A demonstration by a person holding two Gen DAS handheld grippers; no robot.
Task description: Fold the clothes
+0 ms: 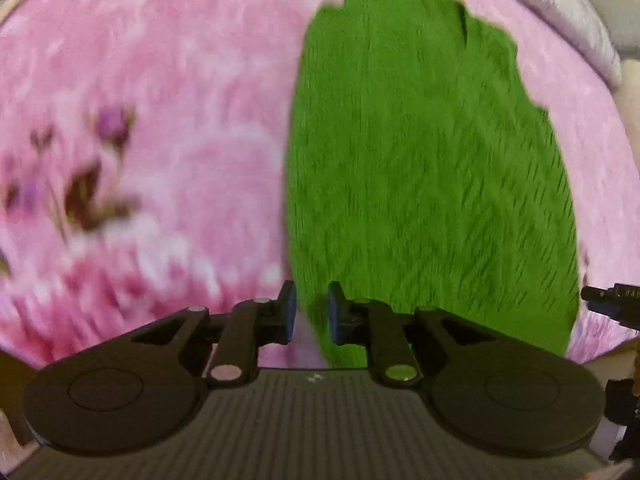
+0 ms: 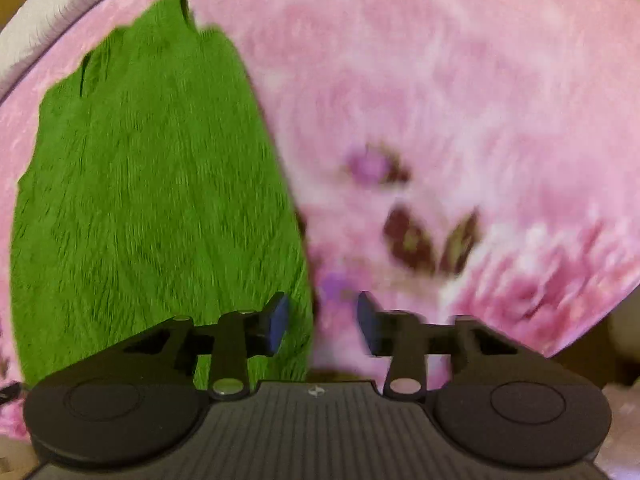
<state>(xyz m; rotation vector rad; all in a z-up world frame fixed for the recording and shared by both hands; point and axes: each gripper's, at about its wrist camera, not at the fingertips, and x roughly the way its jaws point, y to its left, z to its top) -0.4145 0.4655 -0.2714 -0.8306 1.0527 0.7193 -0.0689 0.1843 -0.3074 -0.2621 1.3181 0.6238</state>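
A green knitted garment lies flat on a pink fleece blanket; it also shows in the right wrist view. My left gripper is open and empty, its jaws a small gap apart over the garment's near left corner. My right gripper is open and empty, wider apart, at the garment's near right corner, with its left finger over the green cloth. Both views are blurred by motion.
The pink blanket has a dark flower print and covers the surface. A white pillow or bedding edge lies at the far side. The right gripper's tip shows at the left wrist view's right edge.
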